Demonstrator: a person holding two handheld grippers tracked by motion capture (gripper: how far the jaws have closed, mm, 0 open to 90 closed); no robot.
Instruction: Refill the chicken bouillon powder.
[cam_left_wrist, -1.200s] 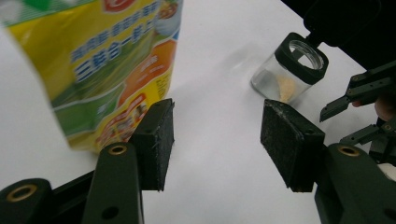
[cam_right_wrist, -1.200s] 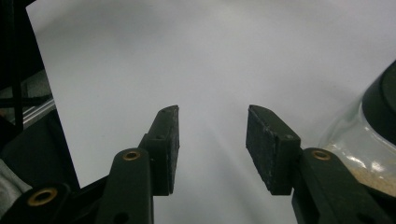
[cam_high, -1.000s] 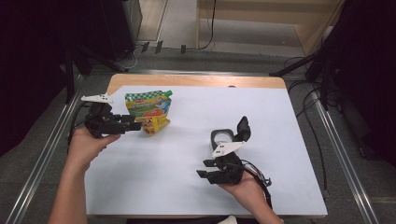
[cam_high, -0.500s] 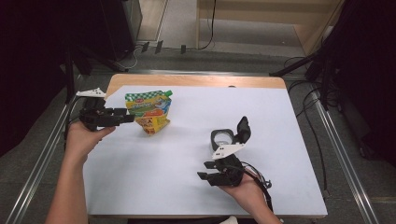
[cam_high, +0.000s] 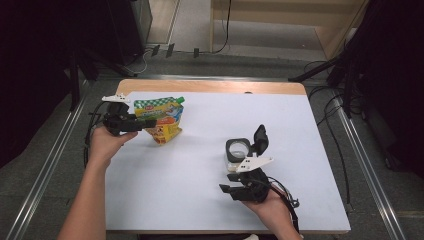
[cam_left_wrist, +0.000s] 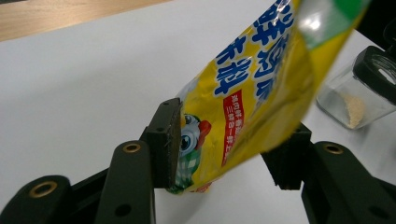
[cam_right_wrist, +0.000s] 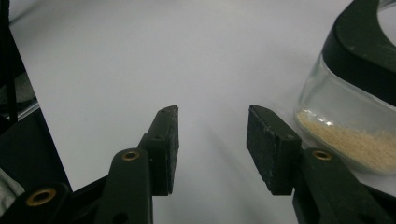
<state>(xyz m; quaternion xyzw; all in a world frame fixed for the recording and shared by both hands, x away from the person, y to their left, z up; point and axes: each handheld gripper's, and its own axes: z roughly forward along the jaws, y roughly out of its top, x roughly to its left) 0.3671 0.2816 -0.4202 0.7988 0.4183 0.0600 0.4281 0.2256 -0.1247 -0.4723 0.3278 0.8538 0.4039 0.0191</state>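
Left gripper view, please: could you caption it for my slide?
Left claw closing around a yellow pouch, glass jar behind.

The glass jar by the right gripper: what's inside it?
The glass jar holds a shallow layer of pale beige granules along its bottom; the rest looks empty. Its black flip lid stands open. The black collar hides the contents near the mouth.

Lab, white-topped table (cam_high: 200, 200), floor cables (cam_high: 335, 145), dark equipment
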